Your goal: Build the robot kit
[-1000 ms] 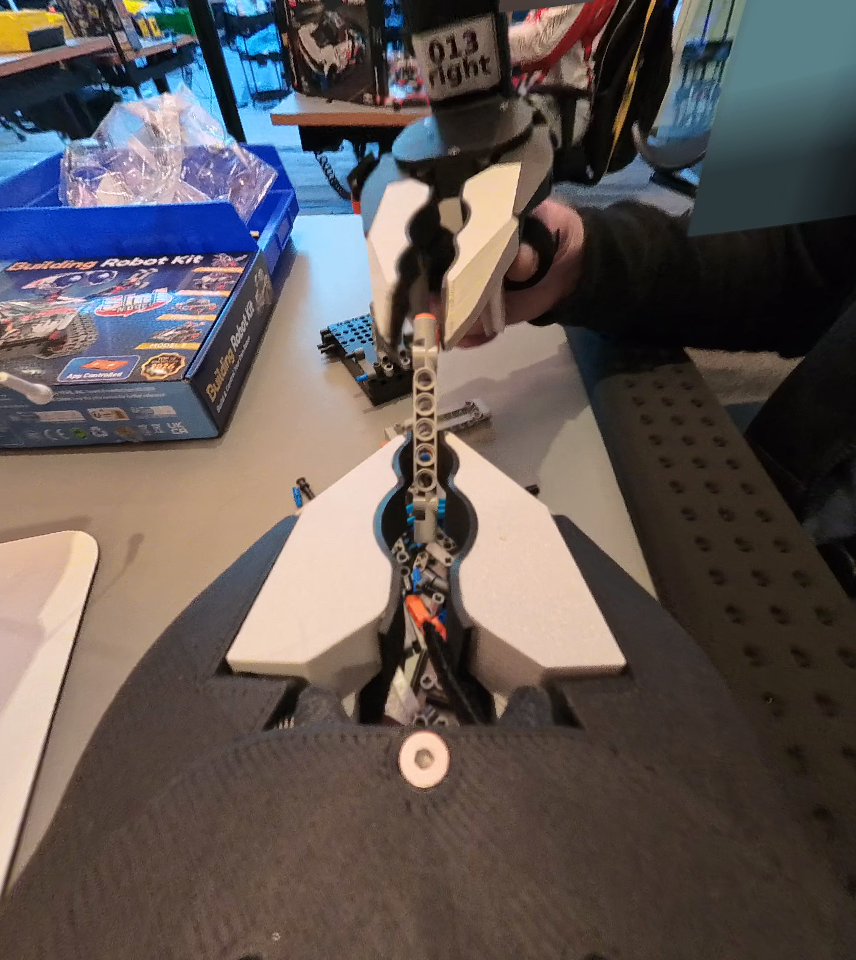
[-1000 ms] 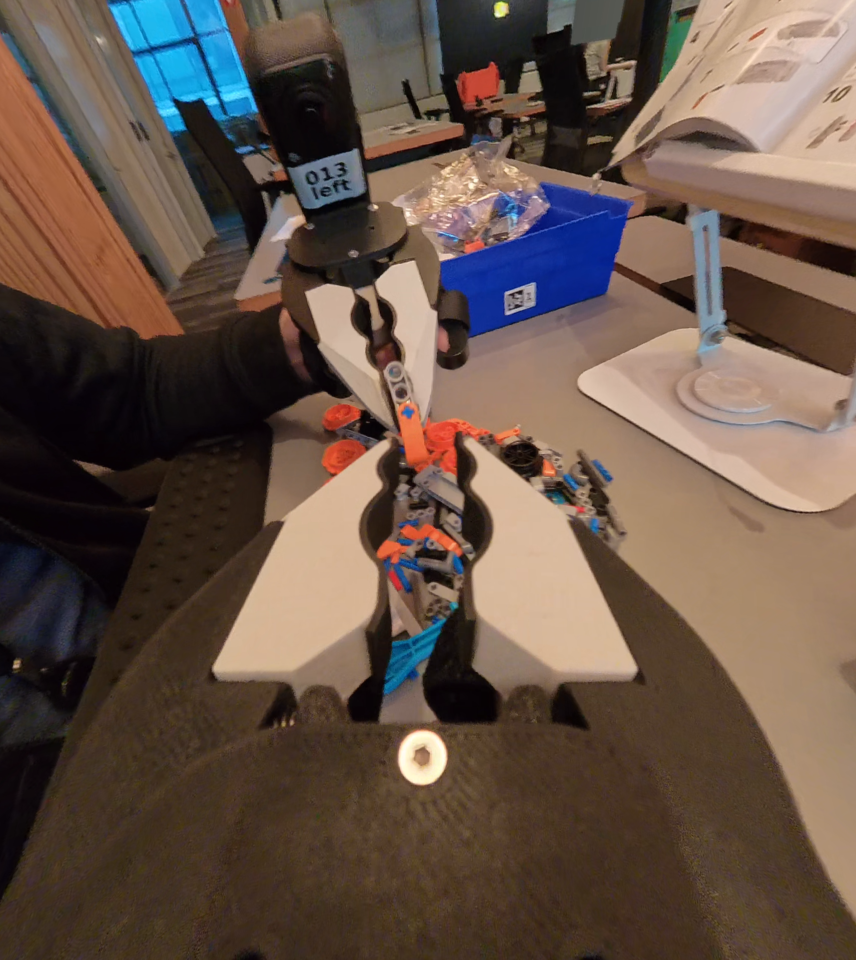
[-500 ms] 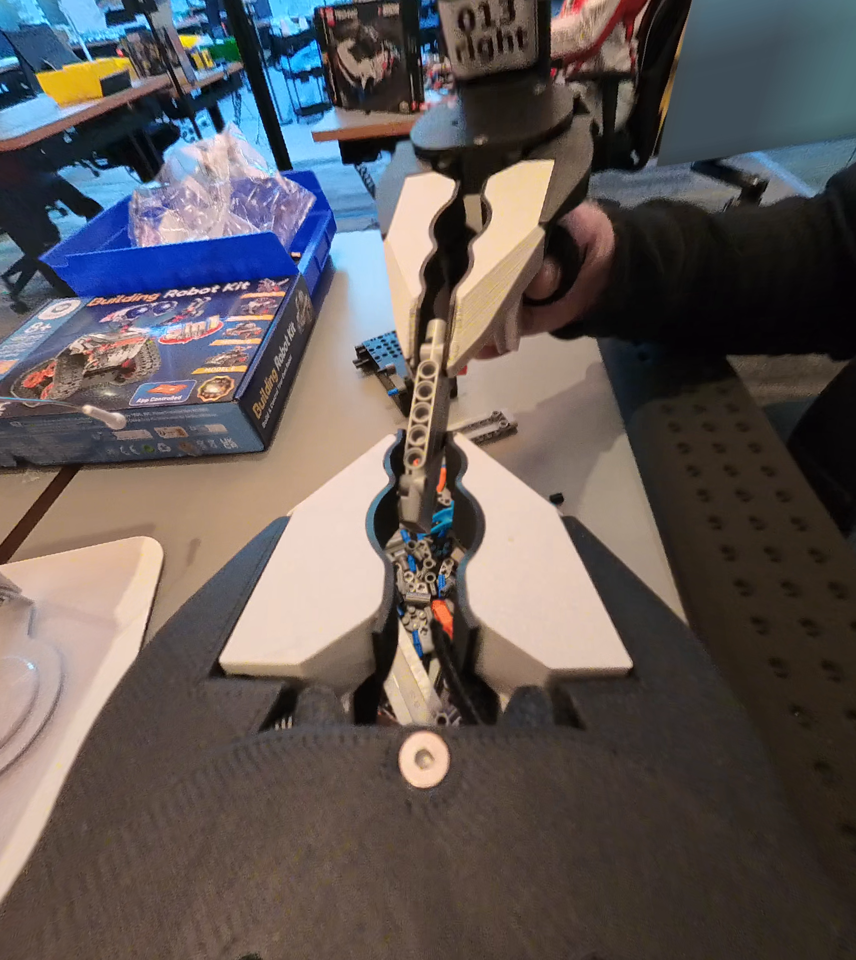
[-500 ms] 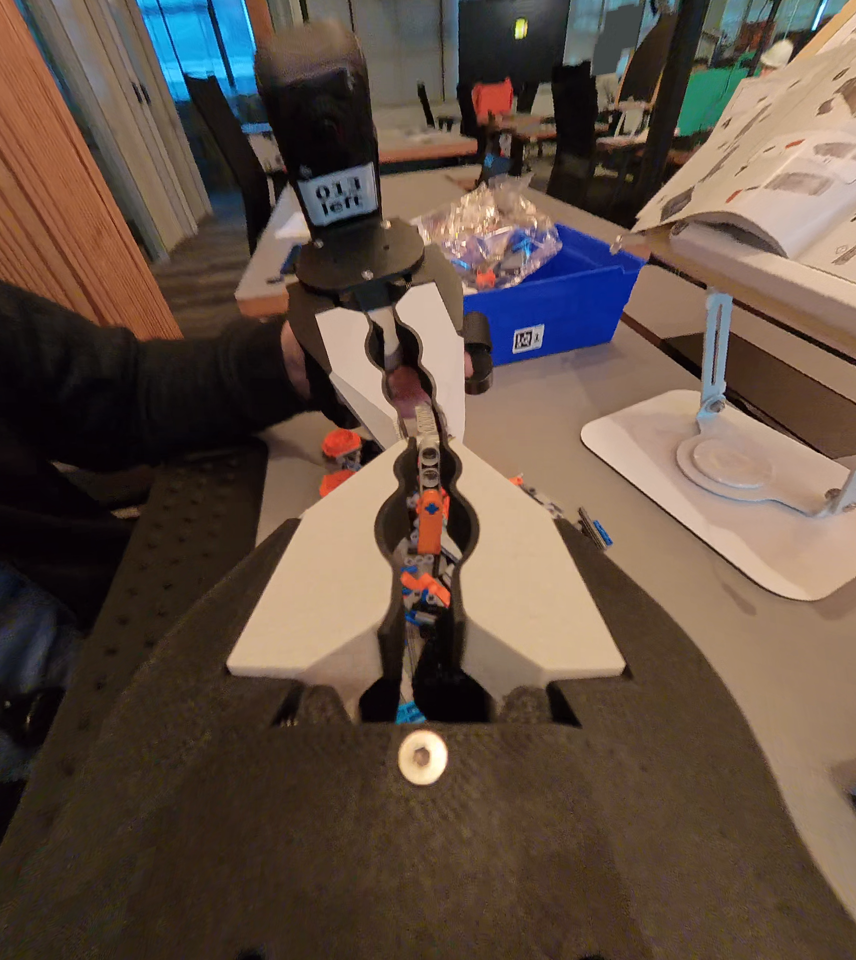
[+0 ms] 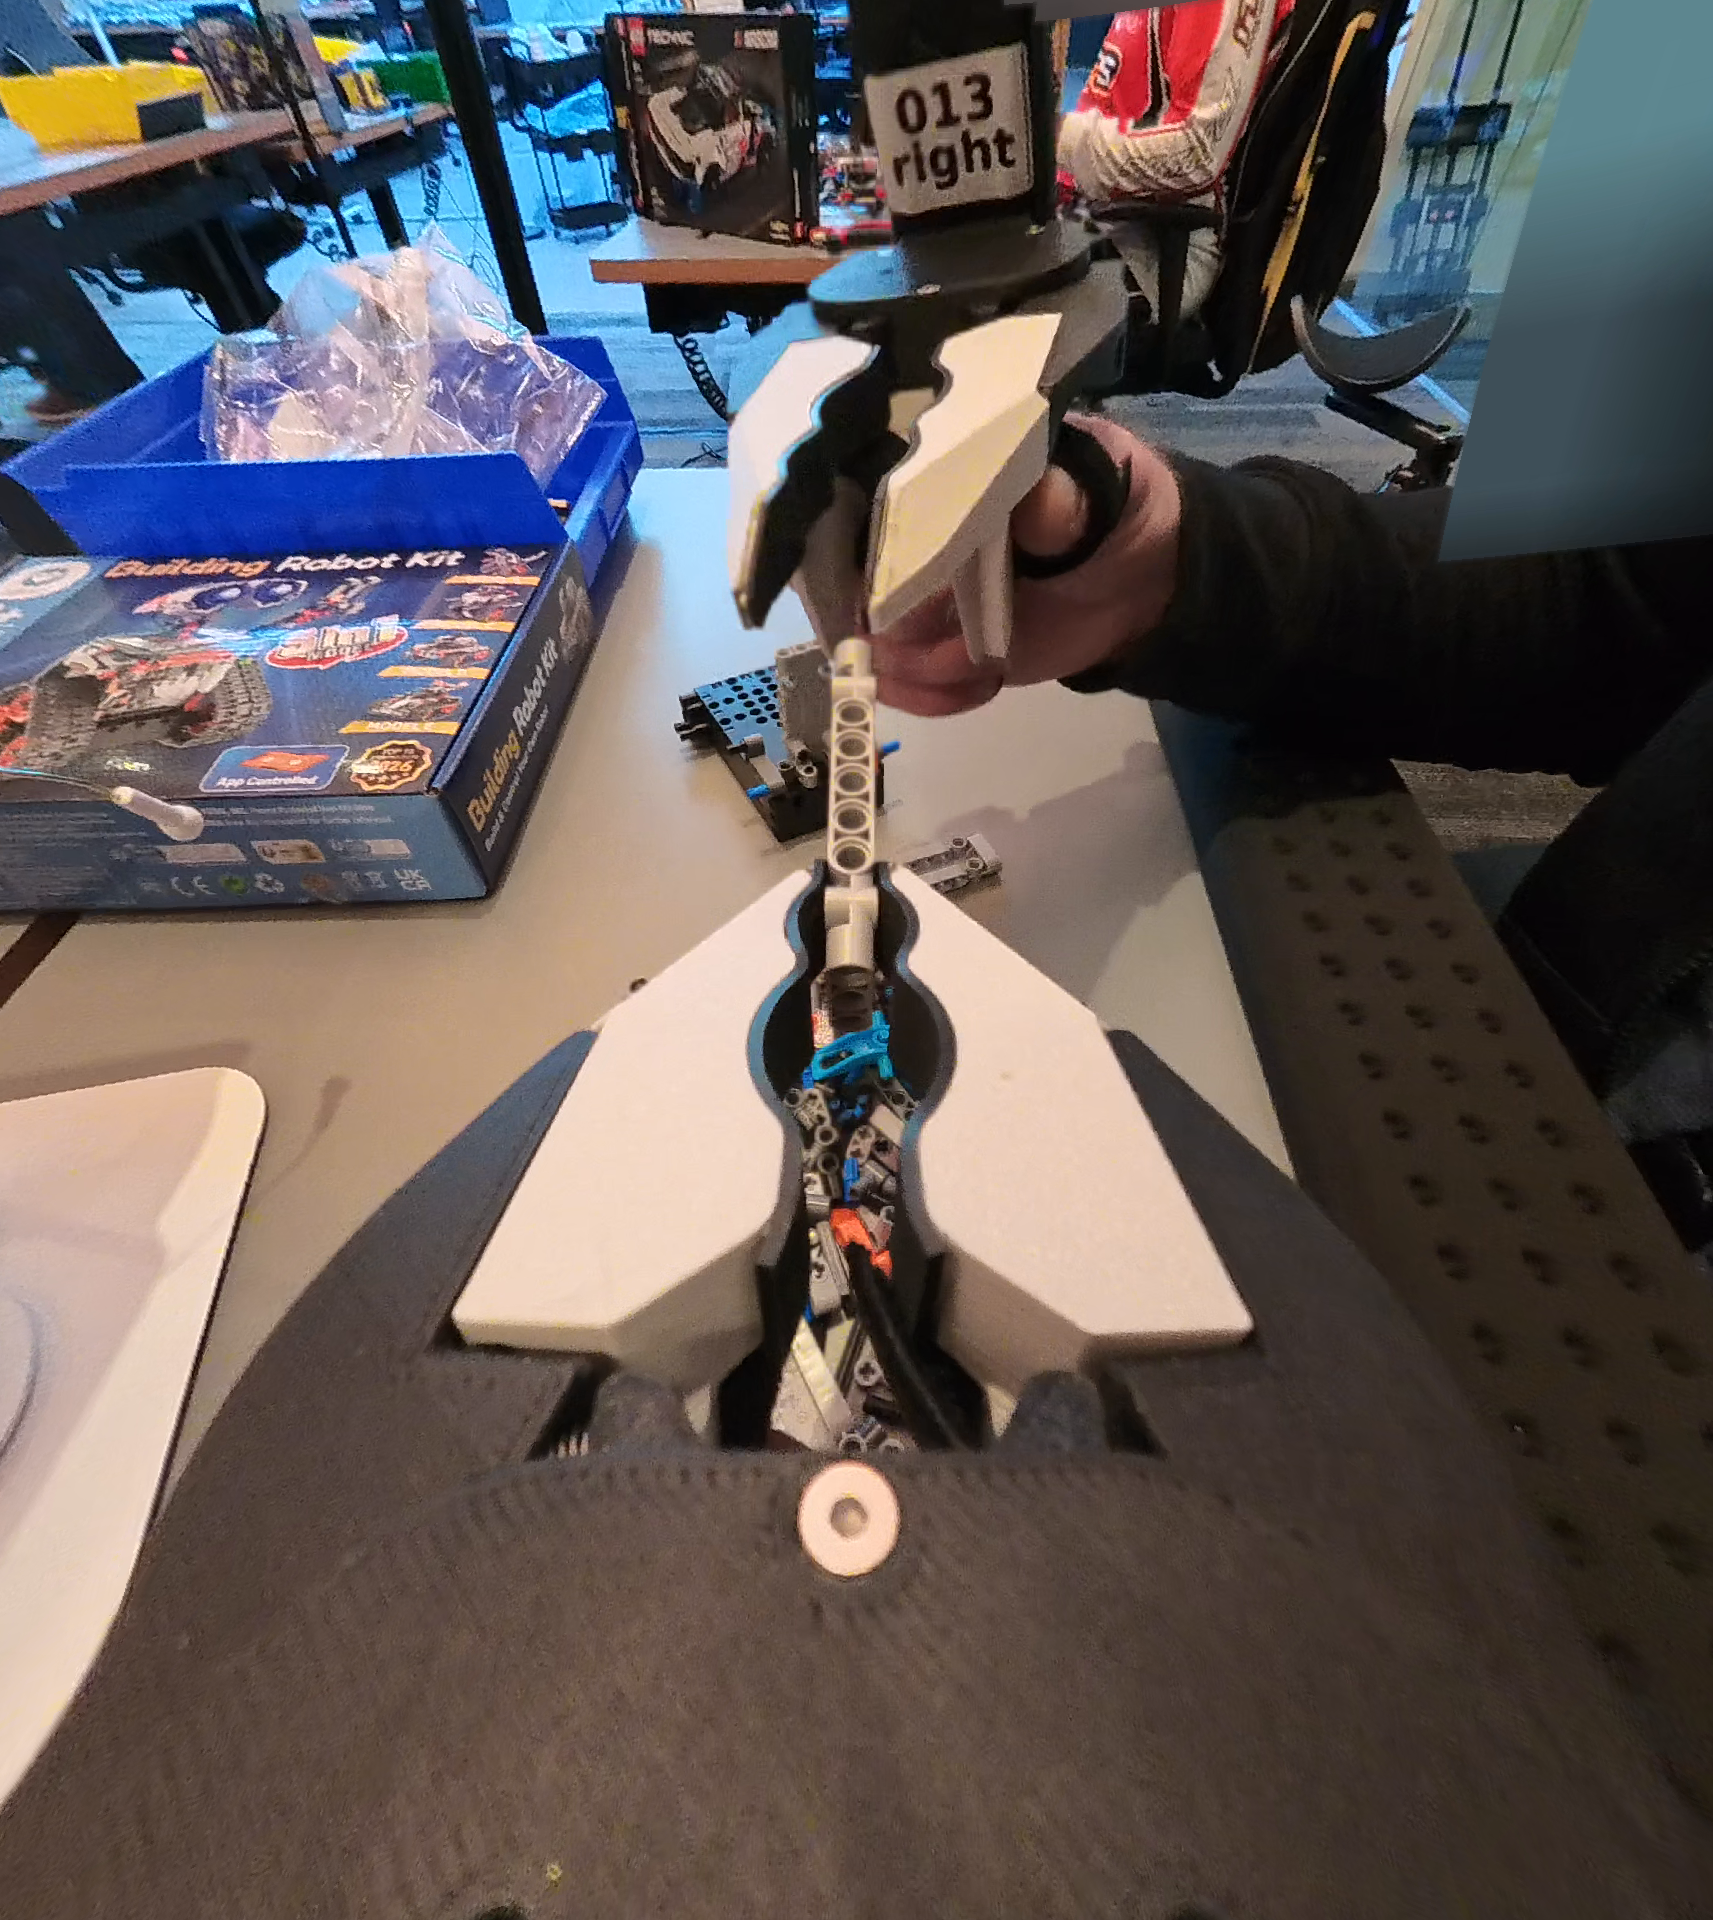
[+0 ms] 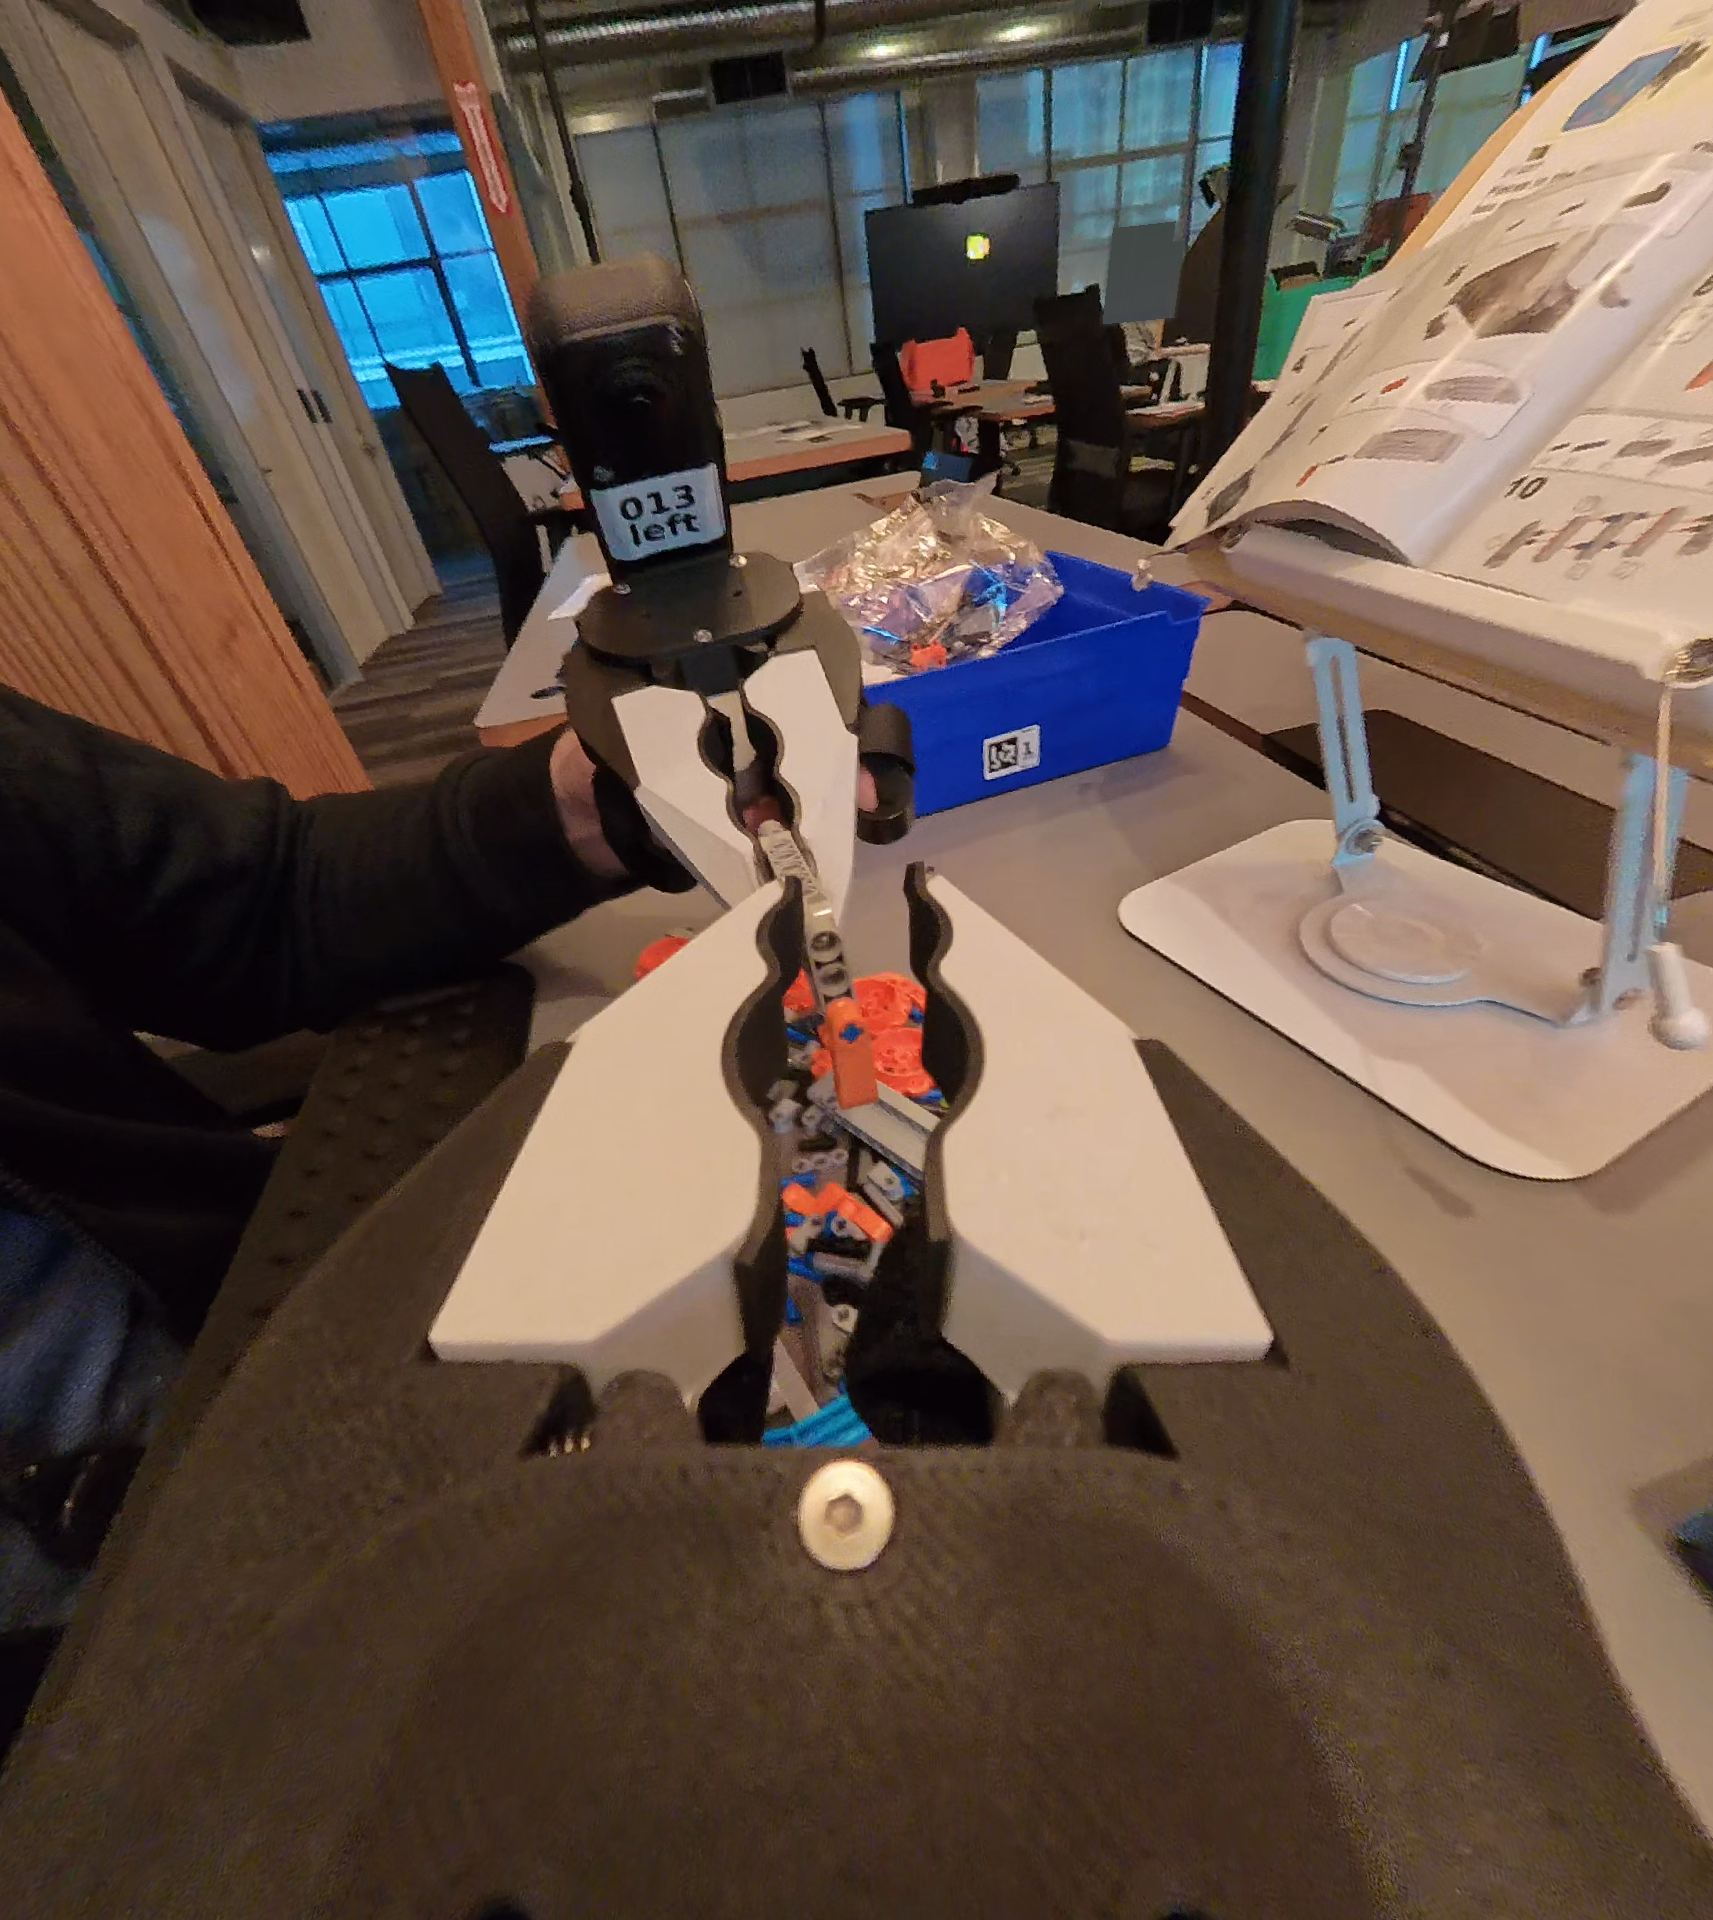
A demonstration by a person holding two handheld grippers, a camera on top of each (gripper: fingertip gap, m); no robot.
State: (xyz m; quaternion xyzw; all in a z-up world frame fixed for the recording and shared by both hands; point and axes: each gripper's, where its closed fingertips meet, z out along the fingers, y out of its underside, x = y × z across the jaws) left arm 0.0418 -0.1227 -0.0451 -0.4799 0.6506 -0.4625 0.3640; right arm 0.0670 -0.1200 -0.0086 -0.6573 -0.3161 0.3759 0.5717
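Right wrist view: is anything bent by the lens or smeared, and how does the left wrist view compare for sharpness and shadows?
Right wrist view: the wide lens bows the wooden wall; the booklet near the right edge is smeared, and the grey beam is sharp. Left wrist view: the beam and the kit box are crisp, a soft shadow lies on the table, and the far room is hazy.

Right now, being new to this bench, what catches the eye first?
A grey perforated beam bridges mid-air, clamped in the left claw, its far end inside the open right claw. Beneath lies a pile of orange and grey parts; an open instruction booklet stands on the right.
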